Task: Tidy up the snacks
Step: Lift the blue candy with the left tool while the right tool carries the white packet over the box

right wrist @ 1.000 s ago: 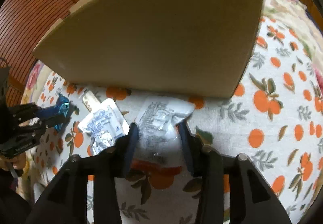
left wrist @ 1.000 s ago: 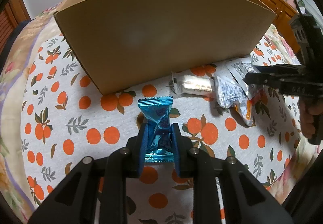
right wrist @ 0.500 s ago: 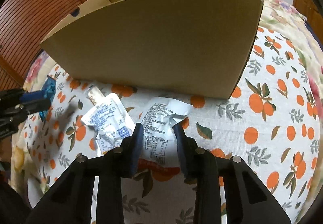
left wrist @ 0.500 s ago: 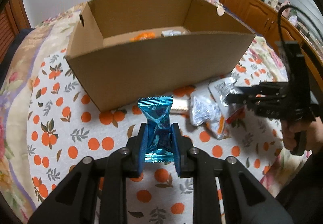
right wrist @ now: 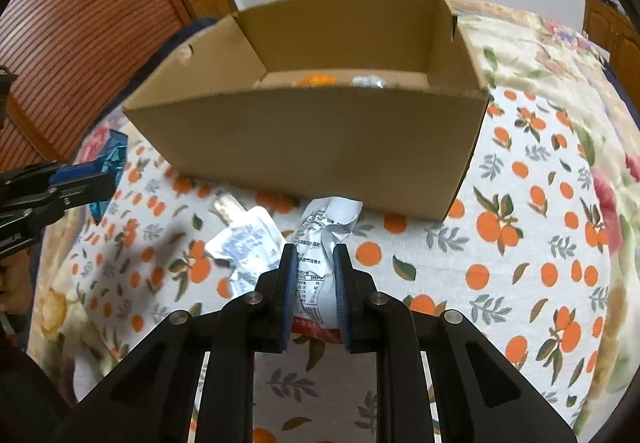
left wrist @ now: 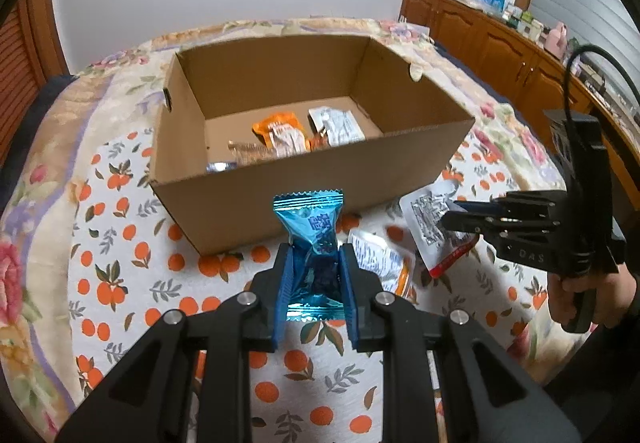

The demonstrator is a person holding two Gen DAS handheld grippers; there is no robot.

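My left gripper [left wrist: 315, 259] is shut on a shiny blue snack packet [left wrist: 310, 231] held above the cloth, in front of the open cardboard box [left wrist: 304, 203]. Inside the box lie an orange packet [left wrist: 280, 133], a white packet [left wrist: 338, 125] and other small snacks. My right gripper [right wrist: 315, 257] is shut on a white printed packet with a red edge [right wrist: 326, 231], lifted off the cloth near the box's front wall [right wrist: 320, 147]. In the left wrist view the right gripper [left wrist: 450, 217] shows at the right with that white packet [left wrist: 426, 221]. The left gripper [right wrist: 96, 175] with the blue packet [right wrist: 112, 155] appears at the left of the right wrist view.
A white pouch with a cap [right wrist: 244, 243] lies on the orange-print cloth [right wrist: 520, 243] beside the right gripper; it also shows as the pouch [left wrist: 380, 263] in the left wrist view. A person's hand [left wrist: 580, 295] holds the right gripper's handle. Wooden cabinets [left wrist: 500, 39] stand far right.
Both grippers rose, so the box's inside came into view. The right gripper's jaws closed onto the white packet and lifted it off the cloth. The left gripper kept its hold on the blue packet.
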